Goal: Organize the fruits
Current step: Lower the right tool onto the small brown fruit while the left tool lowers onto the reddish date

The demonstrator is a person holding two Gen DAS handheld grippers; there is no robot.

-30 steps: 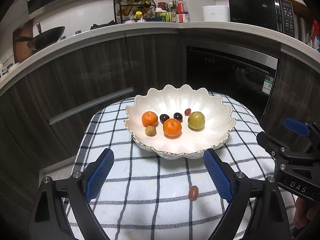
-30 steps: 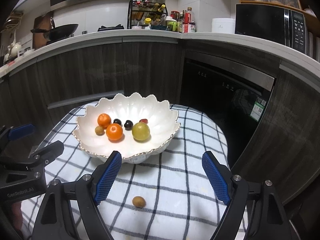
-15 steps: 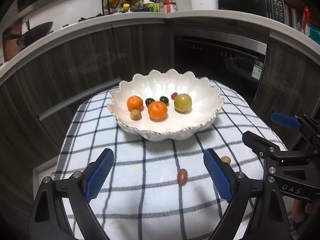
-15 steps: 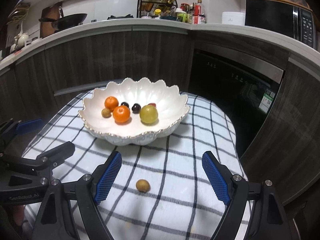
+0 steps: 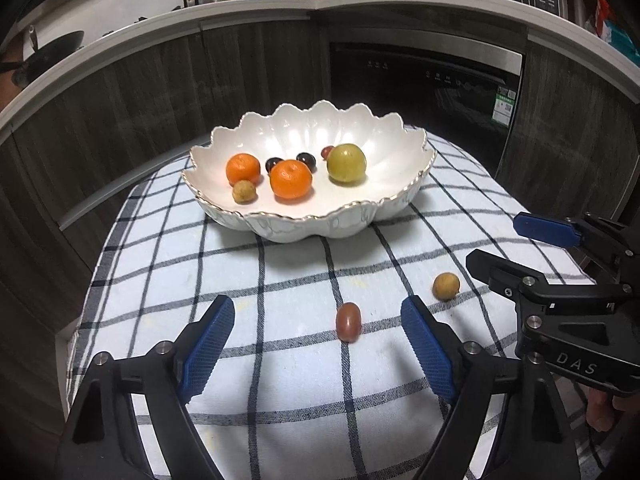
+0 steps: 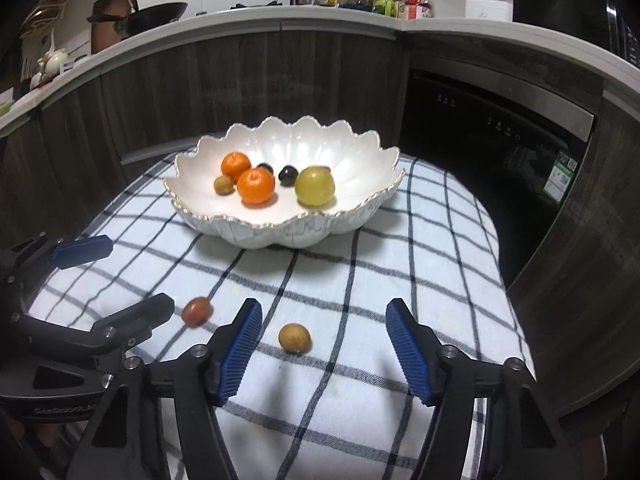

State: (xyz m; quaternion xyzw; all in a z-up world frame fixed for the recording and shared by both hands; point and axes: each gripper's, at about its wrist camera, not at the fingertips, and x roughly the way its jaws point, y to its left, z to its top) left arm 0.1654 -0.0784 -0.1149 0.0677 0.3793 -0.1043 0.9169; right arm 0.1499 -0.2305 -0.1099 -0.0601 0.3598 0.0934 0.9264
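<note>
The left hand-held gripper (image 5: 318,334) is closing, its jaws wide around a red fruit (image 5: 348,321) without touching it. The right hand-held gripper (image 6: 324,330) is closing too, its narrower jaws flanking a brown fruit (image 6: 295,337), pads clear. Both fruits are lying on the checked cloth (image 5: 280,360) covering the desk, just before the white bowl (image 5: 400,136) that is holding the other fruits.
</note>
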